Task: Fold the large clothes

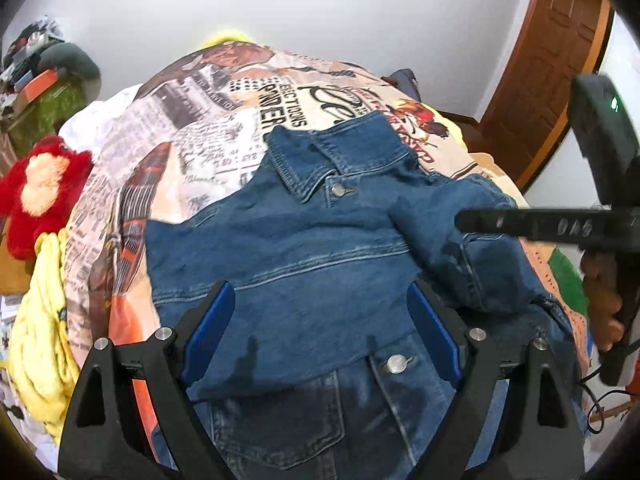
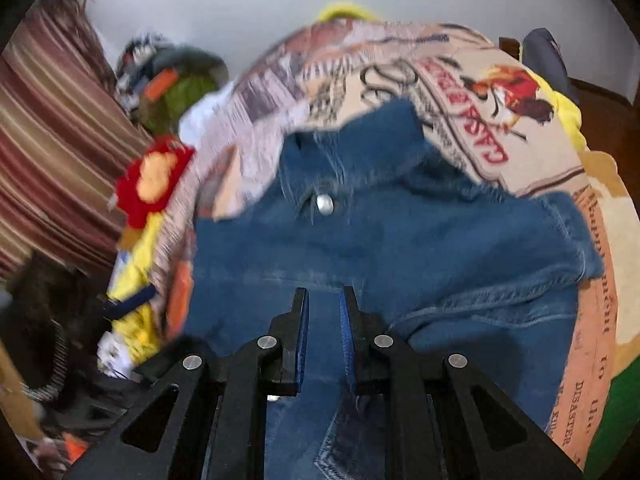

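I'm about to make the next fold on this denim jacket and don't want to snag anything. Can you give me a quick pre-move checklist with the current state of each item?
1. Left gripper open and empty: ok, jaws wide over the denim jacket, nothing pinched.
2. Right gripper state: jaws drawn close together; whether denim is caught between them, cannot tell, view blurred.
3. Right-side sleeve folded onto the body: ok.
4. Left side tucked in: ok, edge lies straight.
5. Collar flat: ok.
6. Jacket fully on the printed bedspread: ok.
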